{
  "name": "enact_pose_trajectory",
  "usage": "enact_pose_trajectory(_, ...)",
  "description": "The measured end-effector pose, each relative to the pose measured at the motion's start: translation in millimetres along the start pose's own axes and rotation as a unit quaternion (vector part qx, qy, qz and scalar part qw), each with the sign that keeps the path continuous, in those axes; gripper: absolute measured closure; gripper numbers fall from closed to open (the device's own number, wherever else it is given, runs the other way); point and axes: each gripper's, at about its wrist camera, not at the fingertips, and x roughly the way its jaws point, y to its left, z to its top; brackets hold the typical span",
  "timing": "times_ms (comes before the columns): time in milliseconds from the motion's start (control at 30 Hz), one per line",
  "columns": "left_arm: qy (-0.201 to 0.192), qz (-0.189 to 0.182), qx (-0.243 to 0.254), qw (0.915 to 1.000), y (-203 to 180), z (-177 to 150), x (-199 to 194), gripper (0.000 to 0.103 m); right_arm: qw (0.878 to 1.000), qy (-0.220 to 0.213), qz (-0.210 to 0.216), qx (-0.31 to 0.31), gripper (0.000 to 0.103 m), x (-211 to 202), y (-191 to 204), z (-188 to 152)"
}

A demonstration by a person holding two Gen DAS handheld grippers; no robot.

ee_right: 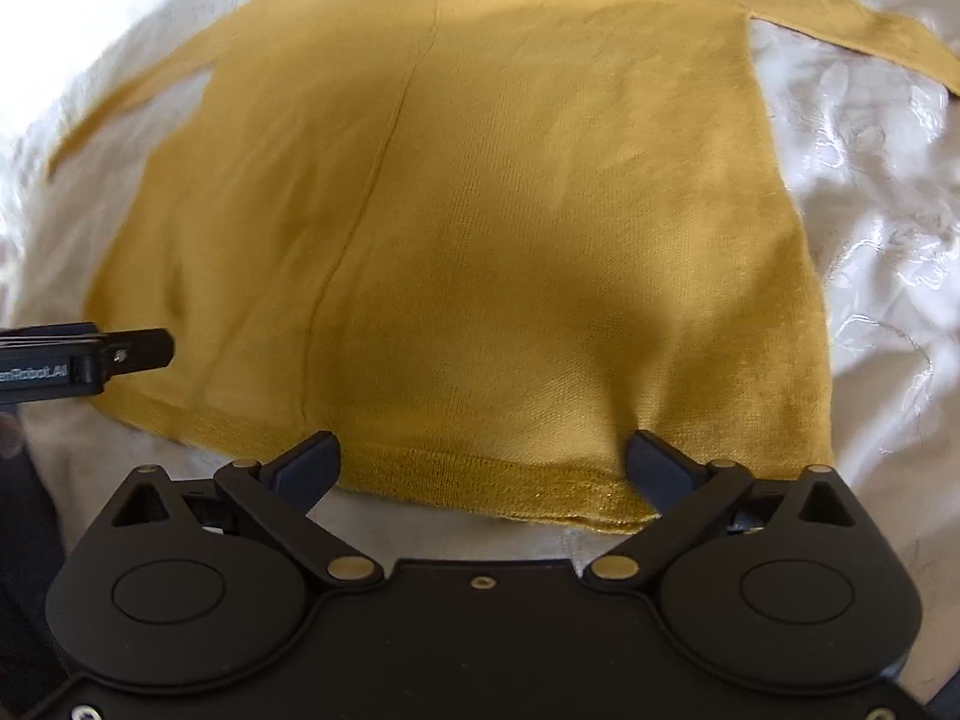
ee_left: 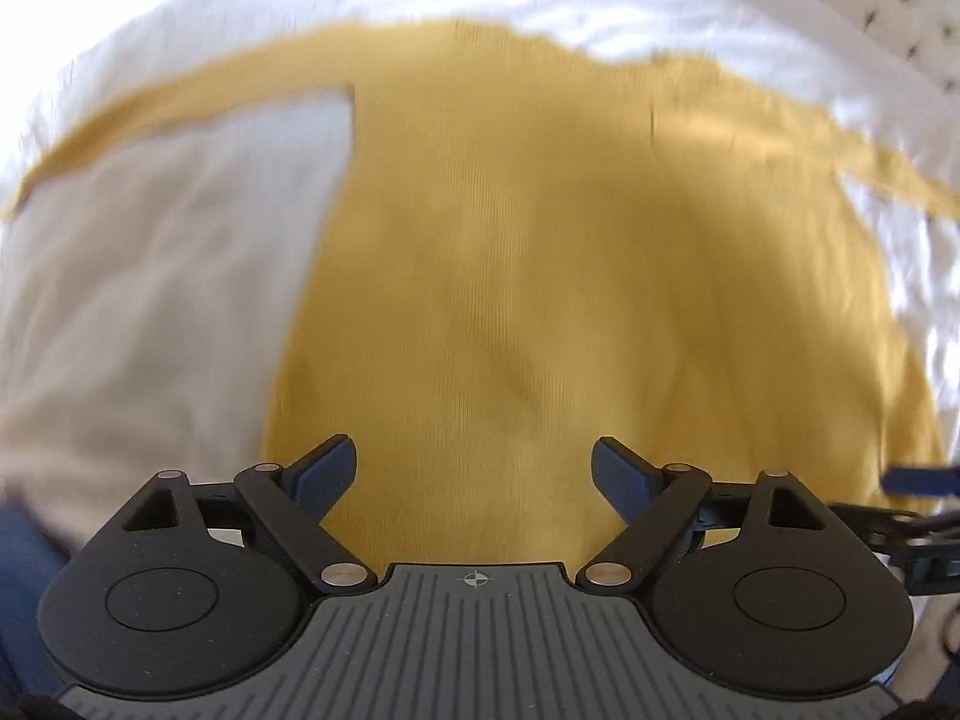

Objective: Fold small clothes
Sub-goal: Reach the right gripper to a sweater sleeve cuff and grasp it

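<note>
Both hand-held grippers hang over the near hem of a mustard-yellow knit sweater (ee_right: 480, 210) spread flat on a white bed cover (ee_right: 870, 240). In the right wrist view, the right gripper (ee_right: 480, 468) fills the bottom of the frame with its jaws spread wide, nothing pinched between them; the sweater's ribbed hem (ee_right: 492, 489) runs across the gap between the two dark fingertips (ee_right: 309, 459), and the tip at lower right sits on the fabric beside the garment's near corner. At the left edge of that frame the left gripper (ee_right: 129, 354) reaches in over the sweater's other near corner.

In the left wrist view, which is somewhat blurred, the left gripper (ee_left: 474, 474) also stands wide apart and empty, its fingertips (ee_left: 327, 471) poised above the yellow cloth (ee_left: 540, 240) at bottom centre. A blue fingertip of the right gripper (ee_left: 921, 480) shows at the right edge.

Farther up, the body of the sweater fills the middle of both frames, a vertical seam (ee_right: 372, 180) running up it left of centre. At the top, one sleeve (ee_right: 852, 24) stretches to the upper right and the other sleeve (ee_right: 138, 96) trails to the upper left, both lying on the rumpled white cover.
</note>
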Motion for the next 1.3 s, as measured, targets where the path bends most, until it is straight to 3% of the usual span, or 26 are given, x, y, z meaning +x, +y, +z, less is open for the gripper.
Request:
enact_pose_trajectory(100,-0.025,-0.009,0.0,0.9996,1,29,3,0.017,0.999,-0.022,0.021,0.031,0.011,-29,-27,19)
enact_pose_trajectory(300,-0.059,0.003,-0.002,0.9982,-7,76,25,0.017,0.991,-0.104,-0.042,0.075,0.011,-74,-116,85)
enact_pose_trajectory(467,-0.067,0.012,-0.022,0.9974,-17,98,49,0.017,0.97,-0.151,-0.124,0.143,0.011,-78,-218,147)
enact_pose_trajectory(600,-0.055,0.024,-0.018,0.998,-26,106,73,0.017,0.943,-0.183,-0.189,0.202,0.011,-75,-293,179)
enact_pose_trajectory(733,-0.027,0.033,-0.001,0.9991,-34,100,100,0.016,0.912,-0.213,-0.211,0.281,0.011,-67,-353,192)
enact_pose_trajectory(833,-0.039,0.046,0.017,0.998,-40,92,106,0.014,0.894,-0.215,-0.224,0.323,0.011,-50,-387,199)
enact_pose_trajectory(1033,-0.048,0.043,0.018,0.9977,-37,89,107,0.012,0.867,-0.219,-0.196,0.402,0.01,-18,-429,193)
enact_pose_trajectory(1167,-0.047,0.044,0.02,0.9977,-39,90,107,0.012,0.857,-0.239,-0.189,0.416,0.01,-8,-435,190)
enact_pose_trajectory(1200,-0.048,0.044,0.02,0.9977,-39,90,107,0.012,0.856,-0.249,-0.185,0.415,0.022,-8,-433,190)
enact_pose_trajectory(1233,-0.048,0.042,0.02,0.9977,-39,89,107,0.012,0.856,-0.255,-0.177,0.413,0.046,-9,-434,190)
enact_pose_trajectory(1267,-0.049,0.04,0.02,0.9978,-38,90,107,0.012,0.856,-0.255,-0.175,0.413,0.06,-9,-433,192)
enact_pose_trajectory(1300,-0.049,0.036,0.02,0.998,-37,90,106,0.012,0.856,-0.258,-0.168,0.416,0.091,-12,-432,192)
